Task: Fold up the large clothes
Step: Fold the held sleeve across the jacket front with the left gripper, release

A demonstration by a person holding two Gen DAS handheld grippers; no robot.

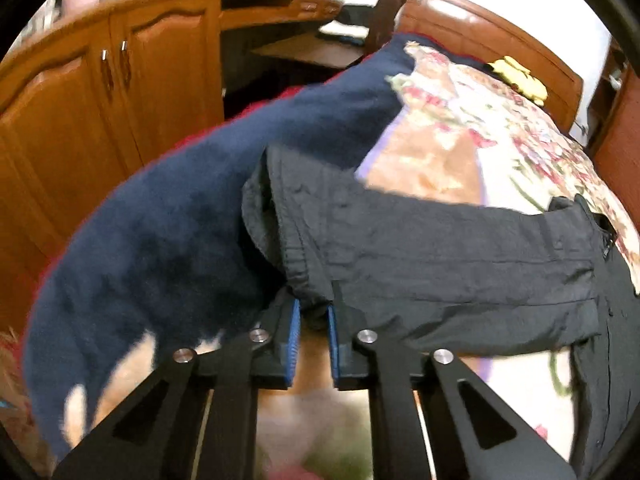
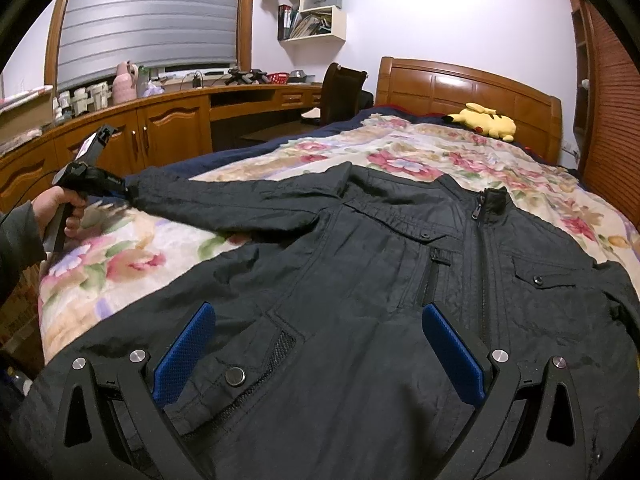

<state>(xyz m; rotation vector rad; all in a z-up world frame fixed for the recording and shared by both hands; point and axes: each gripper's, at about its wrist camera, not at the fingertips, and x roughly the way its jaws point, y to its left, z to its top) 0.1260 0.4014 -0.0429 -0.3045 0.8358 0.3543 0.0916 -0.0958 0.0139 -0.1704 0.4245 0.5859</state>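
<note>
A black zip-up jacket (image 2: 360,280) lies front up on the floral bedspread (image 2: 400,148), with one sleeve (image 2: 224,204) stretched out to the left. My left gripper (image 1: 313,320) is shut on the cuff end of that sleeve (image 1: 440,248), and dark cloth is pinched between its blue pads. In the right wrist view a hand (image 2: 56,208) holds the left gripper (image 2: 120,186) at the sleeve's tip. My right gripper (image 2: 319,314) hangs open over the jacket's lower front, its pads wide apart with nothing gripped.
A navy blanket (image 1: 180,220) drapes over the bed's left edge under the sleeve. Wooden cabinets (image 2: 160,132) and a desk with a chair (image 2: 340,92) run along the left. A yellow plush toy (image 2: 484,120) lies by the headboard (image 2: 460,88).
</note>
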